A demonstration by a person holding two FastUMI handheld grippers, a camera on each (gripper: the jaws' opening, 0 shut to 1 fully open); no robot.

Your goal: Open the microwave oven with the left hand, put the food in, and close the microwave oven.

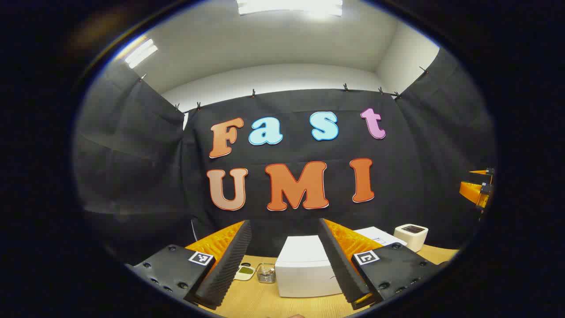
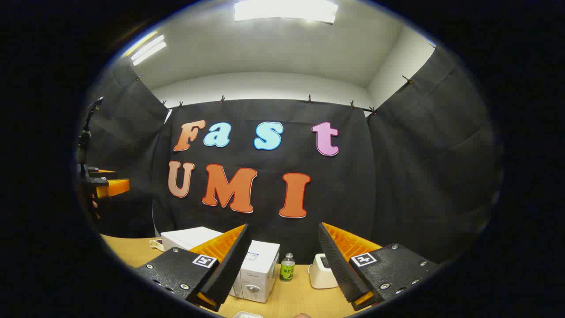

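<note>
- My left gripper (image 1: pixel 284 260) is released, fingers spread wide with nothing between the pads; it hangs in the air above the table (image 1: pixel 260 300), touching nothing
- Straight ahead through that gap, below finger level, sits the white microwave oven (image 1: pixel 304 267); from here I see its top and a plain side, not the door
- Just off my left finger, on the wood: a small wire basket (image 1: pixel 265 273) and a small dish (image 1: pixel 245 272) with something dark in it; whether that is the food I cannot tell
- My right gripper (image 2: pixel 284 260) is likewise released and empty; the microwave oven (image 2: pixel 258 274) lies below and beyond its left finger, a dial showing on the front; a green bottle (image 2: pixel 287 267) stands in the gap, a small white appliance (image 2: pixel 321 271) by the right finger
- Judgement: task not begun, door apparently closed; step in hand is the approach
- Next move calls for lowering my left fingers to the door's edge or handle, which I cannot yet make out, then pulling
</note>
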